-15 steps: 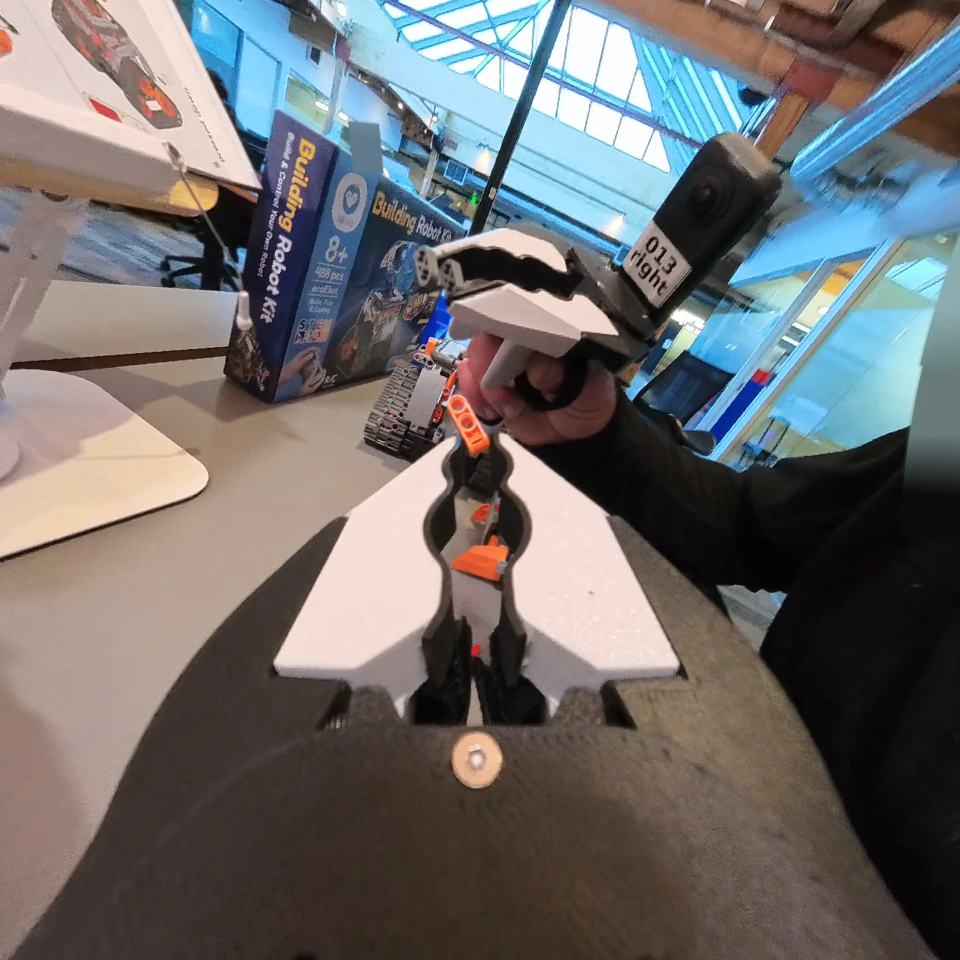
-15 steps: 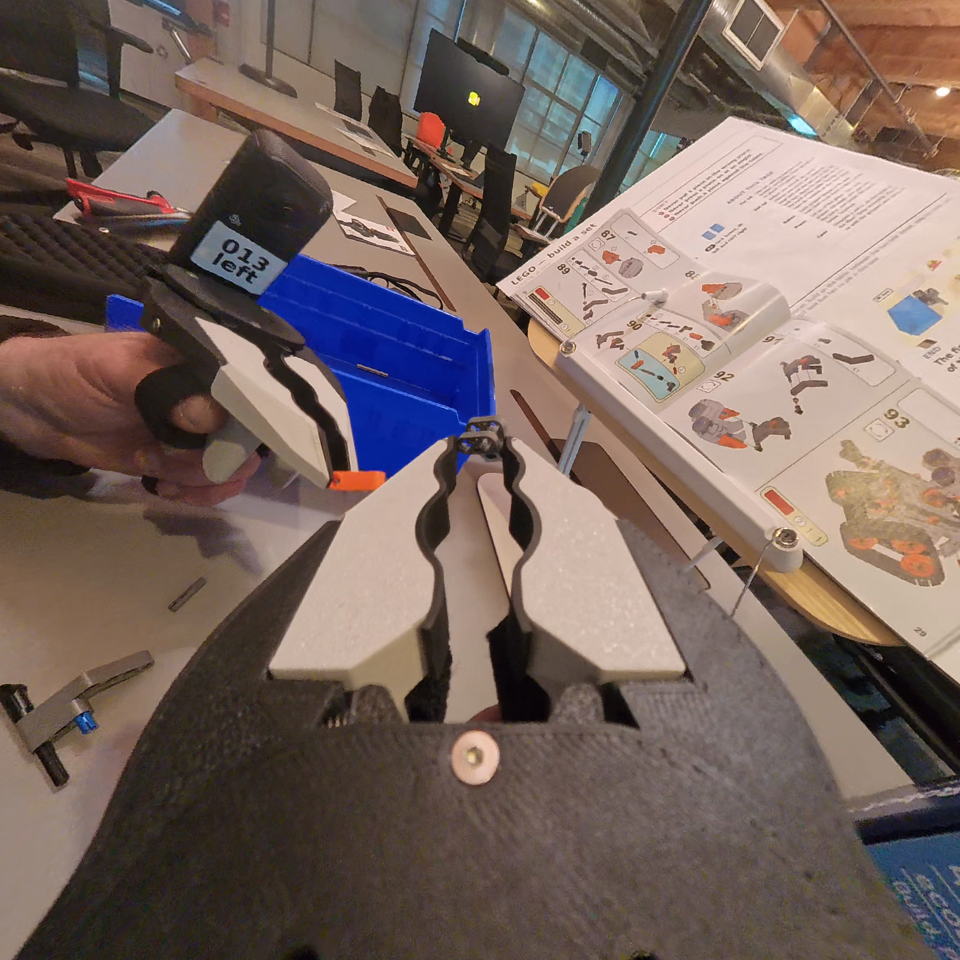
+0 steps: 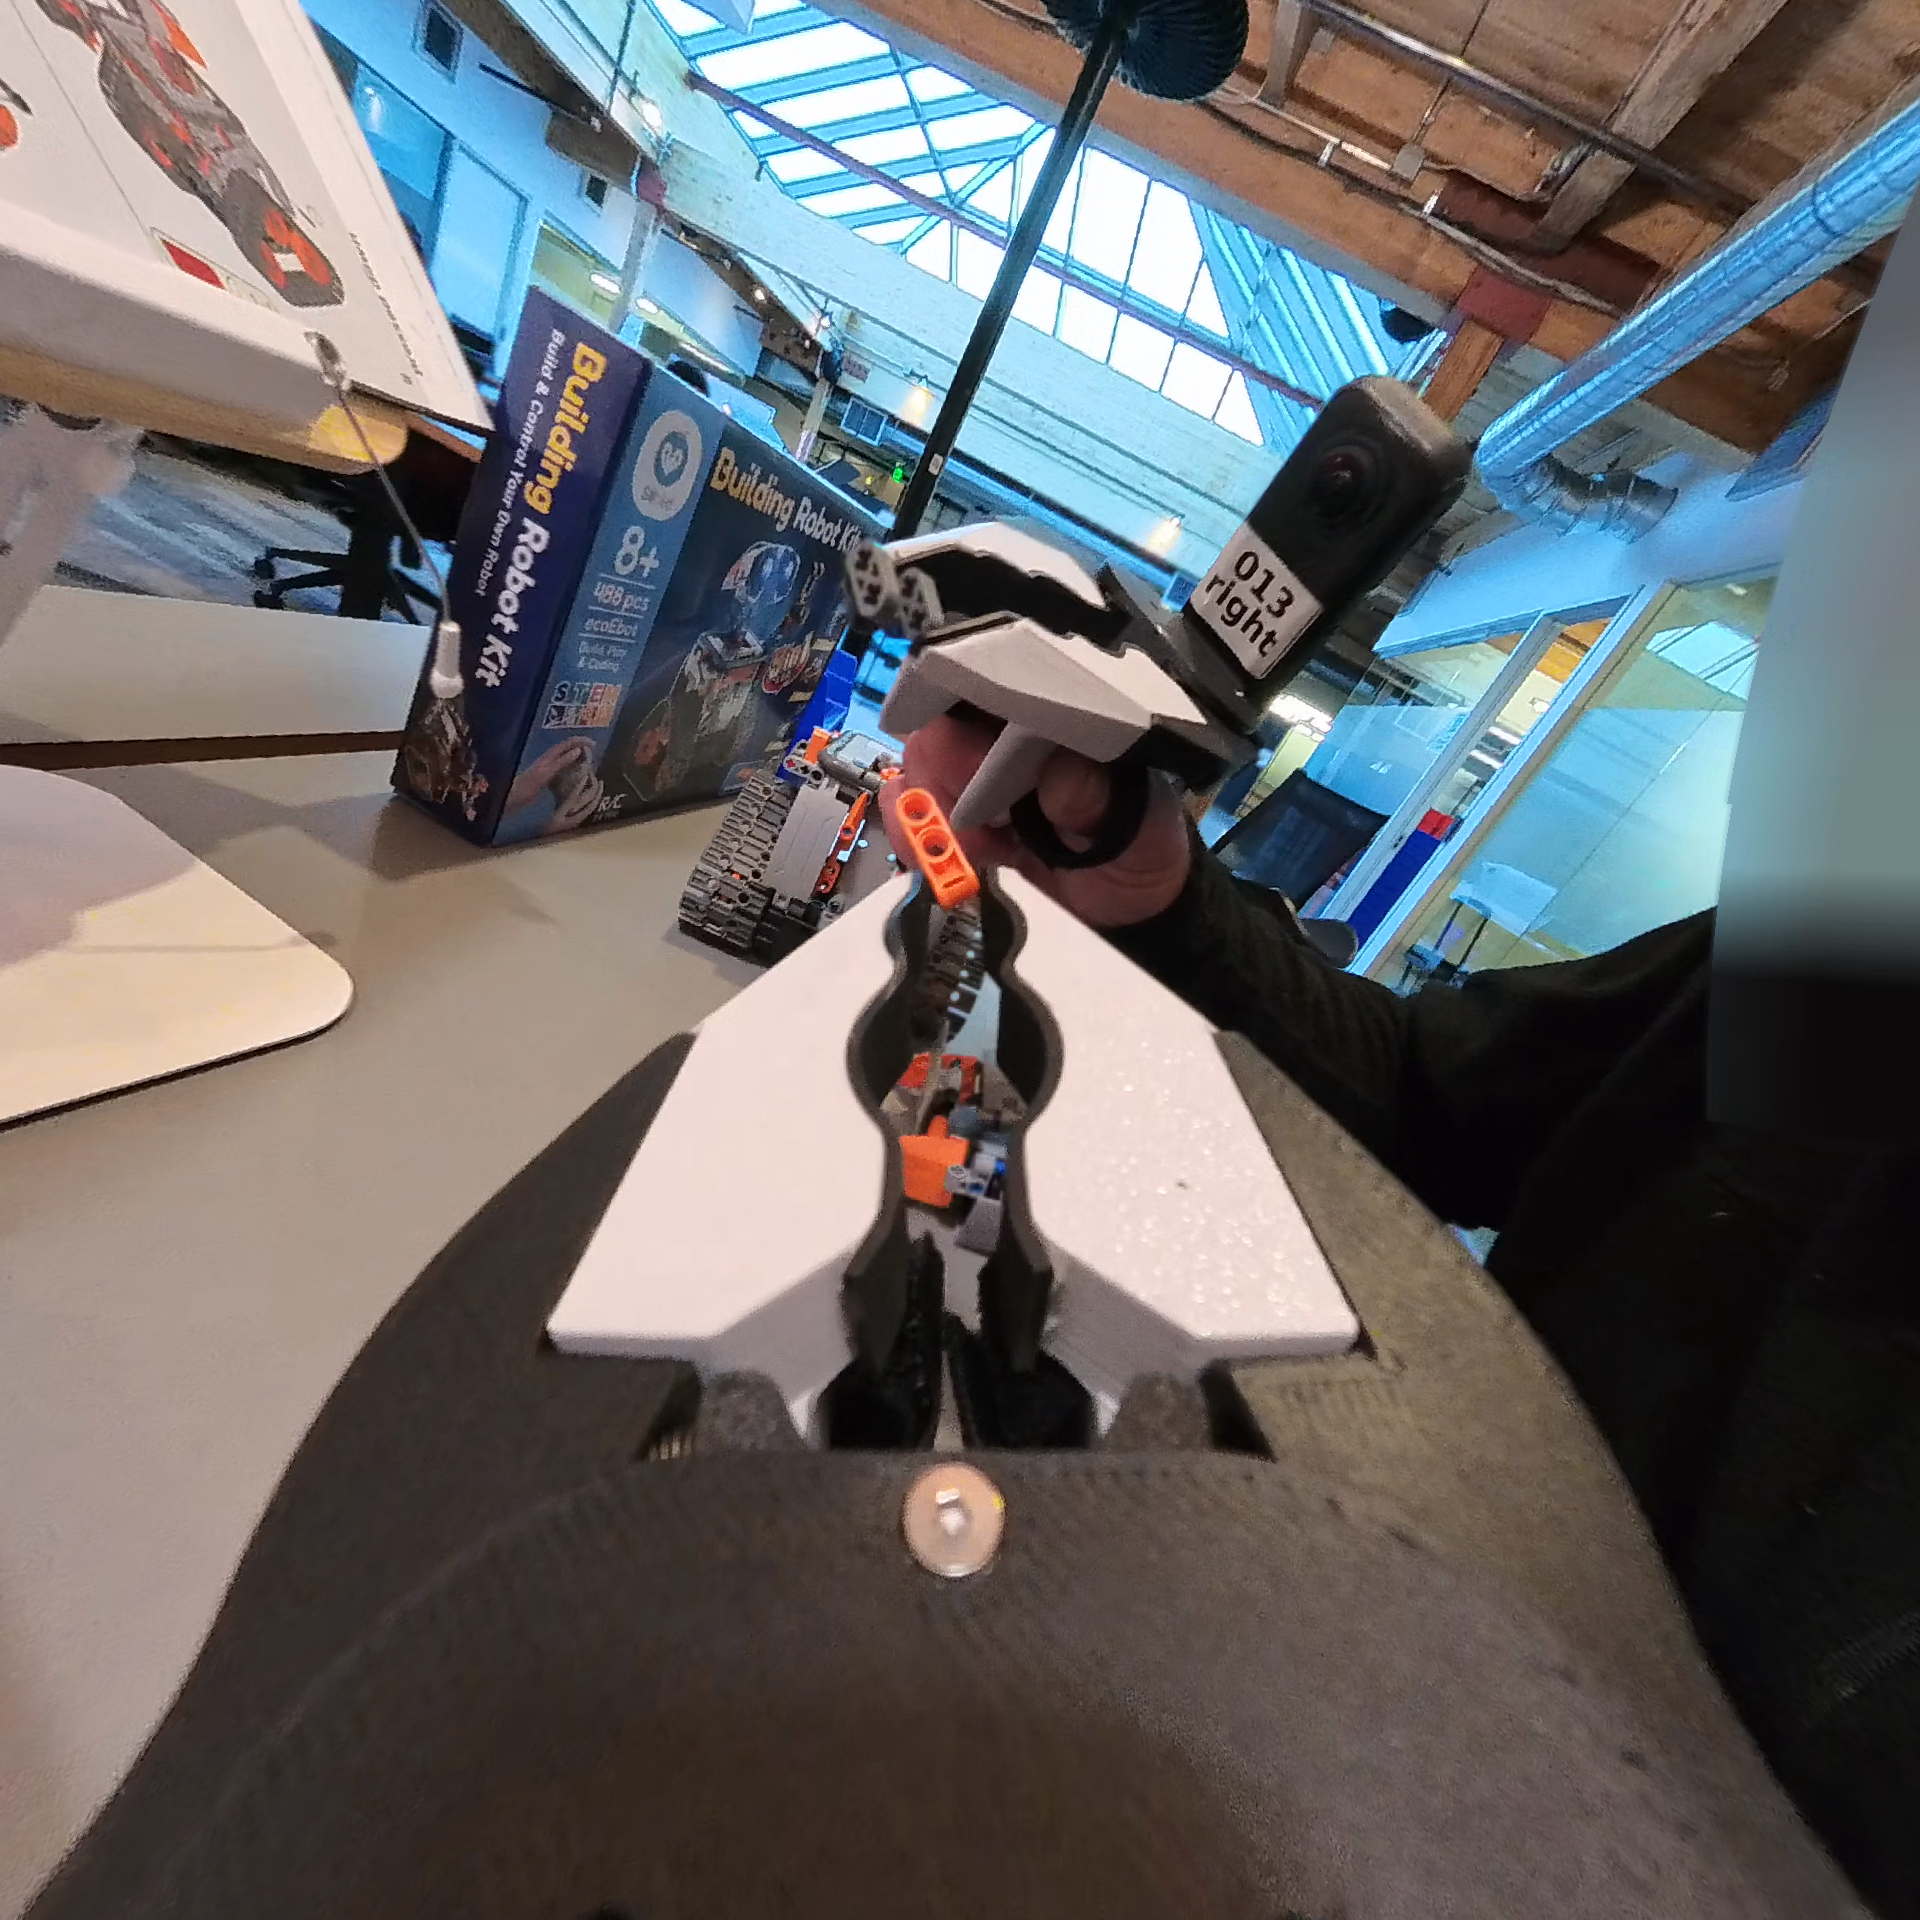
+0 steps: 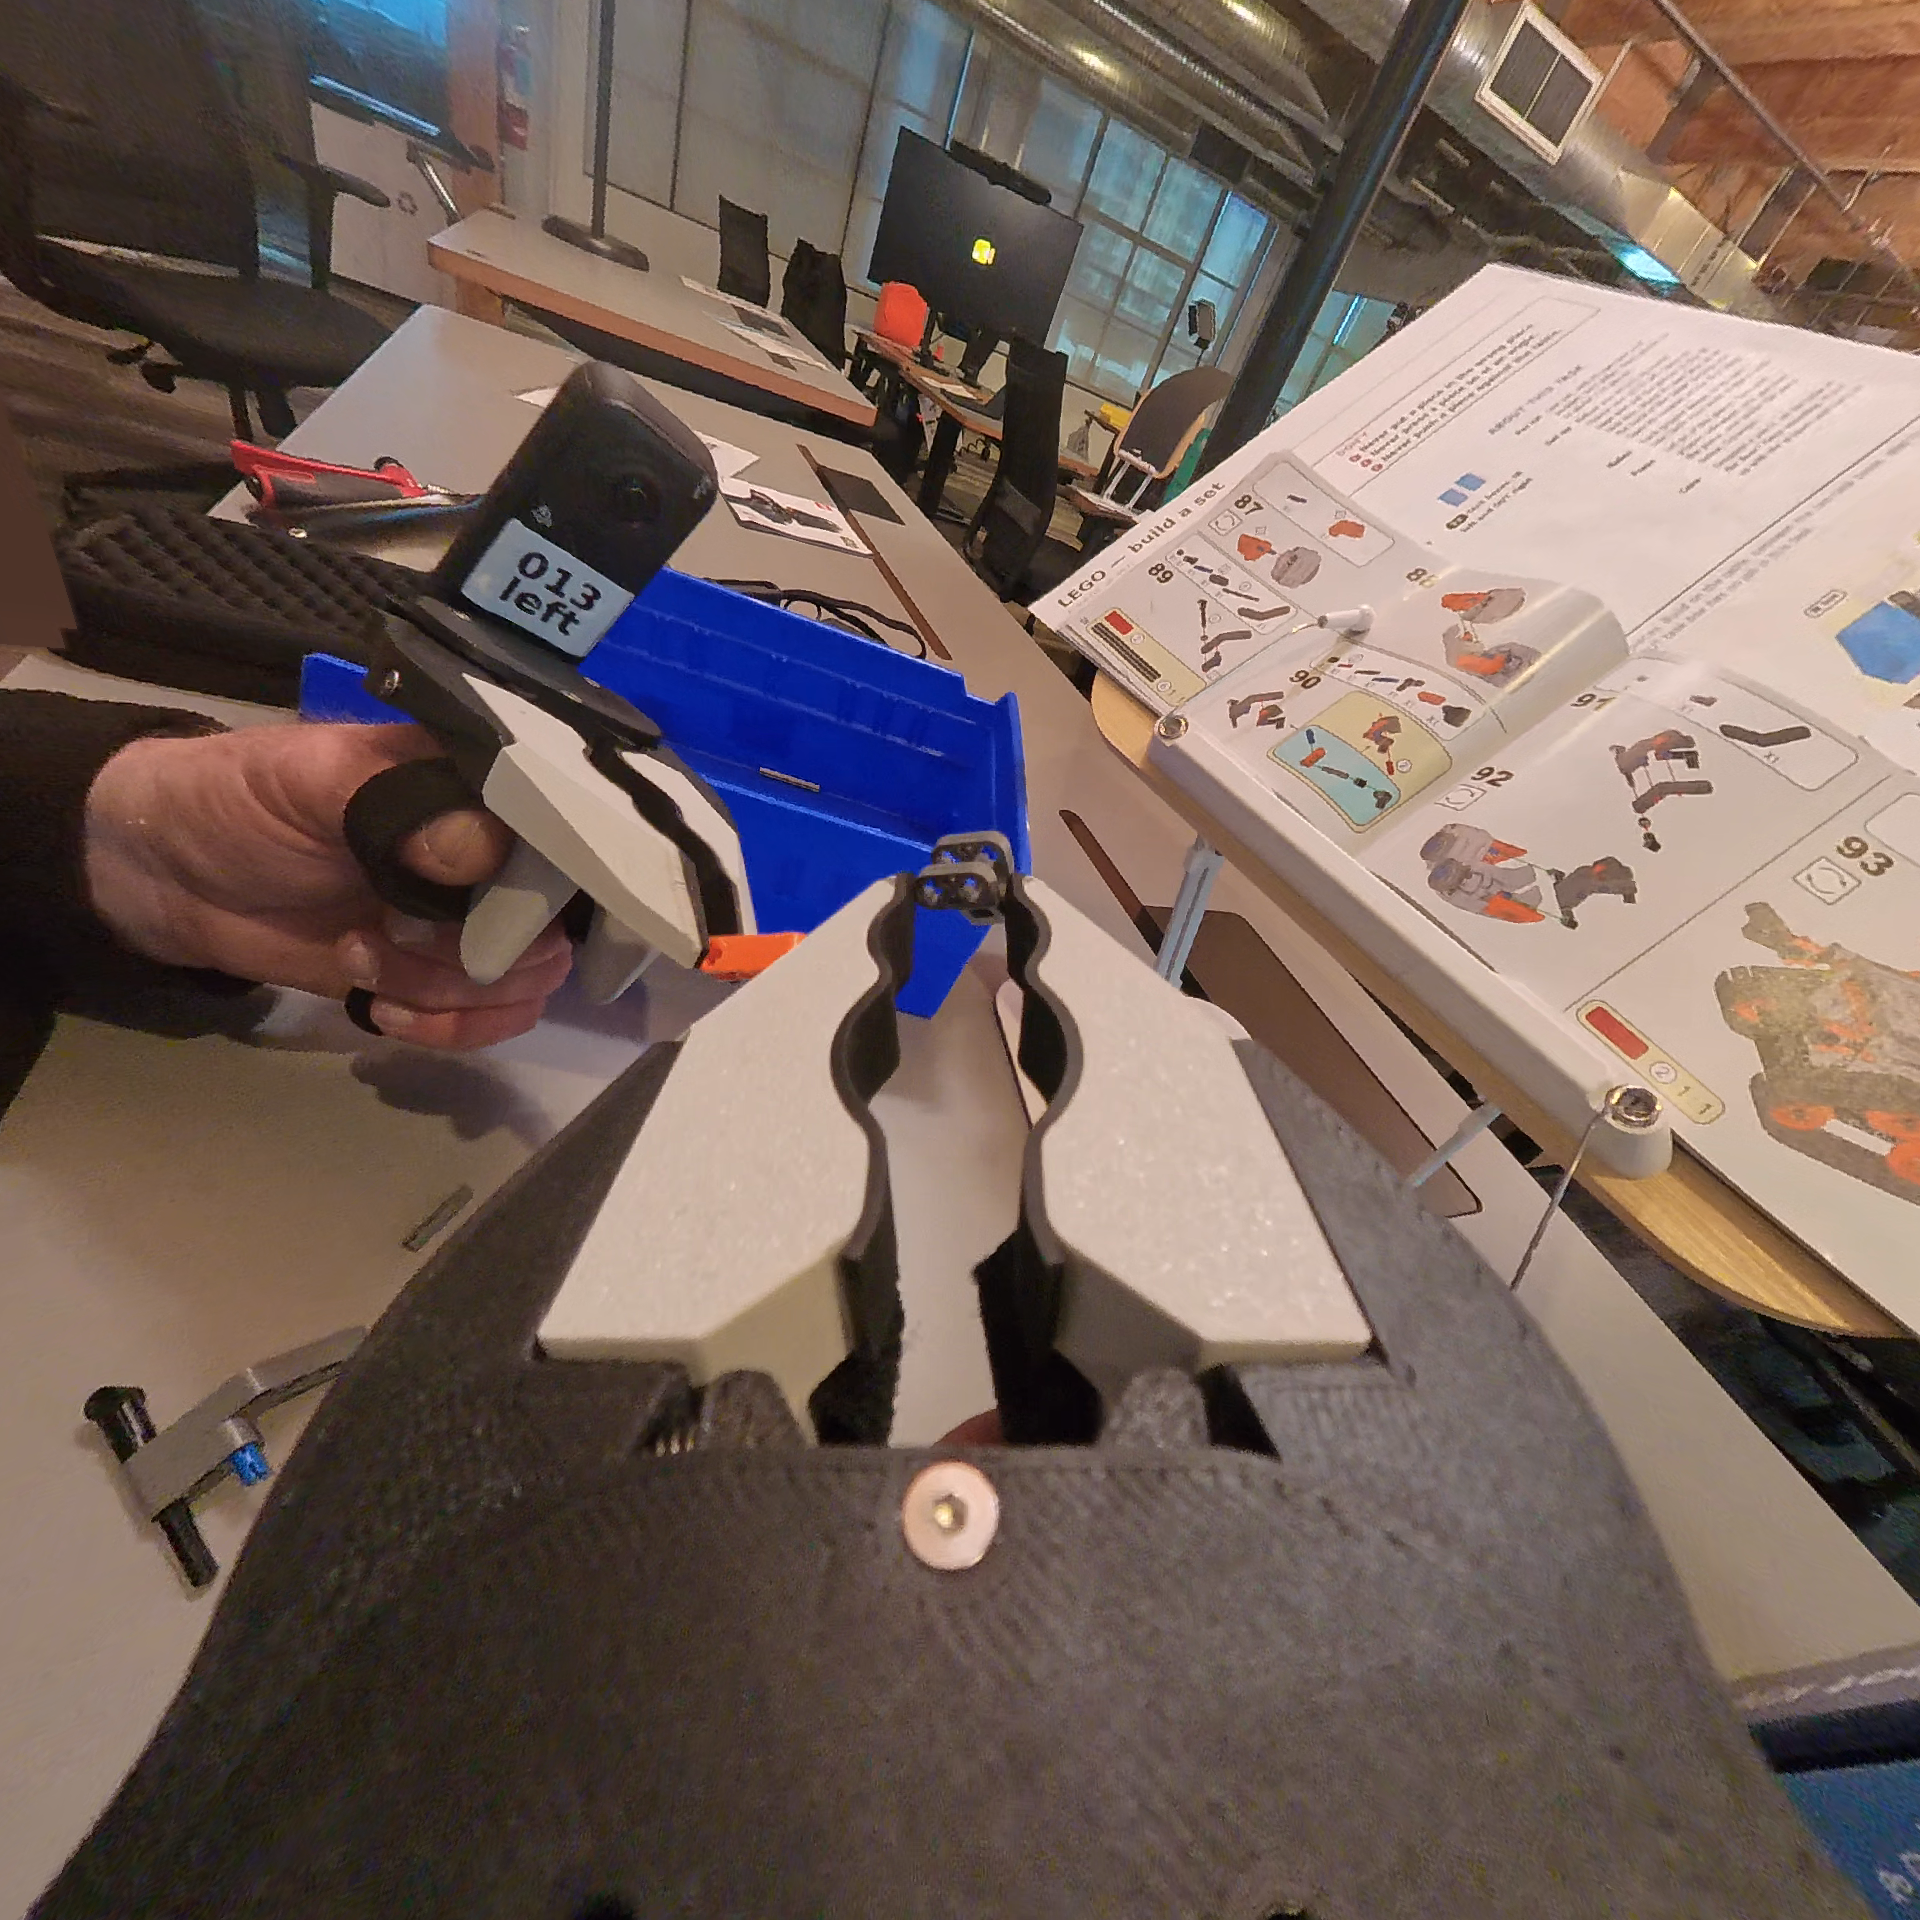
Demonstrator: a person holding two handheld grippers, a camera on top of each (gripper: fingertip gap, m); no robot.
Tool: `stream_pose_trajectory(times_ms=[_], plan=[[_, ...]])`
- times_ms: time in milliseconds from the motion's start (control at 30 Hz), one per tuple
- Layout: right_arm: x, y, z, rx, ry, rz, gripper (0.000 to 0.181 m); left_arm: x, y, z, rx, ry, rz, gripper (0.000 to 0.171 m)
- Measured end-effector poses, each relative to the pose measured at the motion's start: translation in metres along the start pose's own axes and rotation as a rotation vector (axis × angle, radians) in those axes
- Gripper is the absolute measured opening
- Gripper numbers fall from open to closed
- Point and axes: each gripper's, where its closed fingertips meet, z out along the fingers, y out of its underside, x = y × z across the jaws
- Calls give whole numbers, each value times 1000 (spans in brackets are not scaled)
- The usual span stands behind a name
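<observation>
1. Your left gripper (image 3: 940, 894) is clamped on a short orange beam (image 3: 935, 844) with round holes, raised above the grey table (image 3: 416, 1039).
2. Your right gripper (image 4: 961, 896) pinches a small dark grey connector (image 4: 964, 878) at its tips.
3. Beyond stand a tracked model (image 3: 774, 862), a printed blue box (image 3: 623, 582), a blue bin (image 4: 831, 748) and an open instruction booklet (image 4: 1507, 727).
</observation>
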Motion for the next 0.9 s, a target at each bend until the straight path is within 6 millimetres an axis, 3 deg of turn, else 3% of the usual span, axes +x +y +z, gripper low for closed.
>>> stream_pose_trajectory(times_ms=[400,600,900], plan=[[-8,-6,0,35,-58,61,14,7,-9,-1,53,51,-9,6],[-8,-4,0,28,-62,51,15,7,-15,-1,1,-182,380,7],[-12,-4,2,30,-76,53,15,6,-15,0,-65,-360,679,7]])
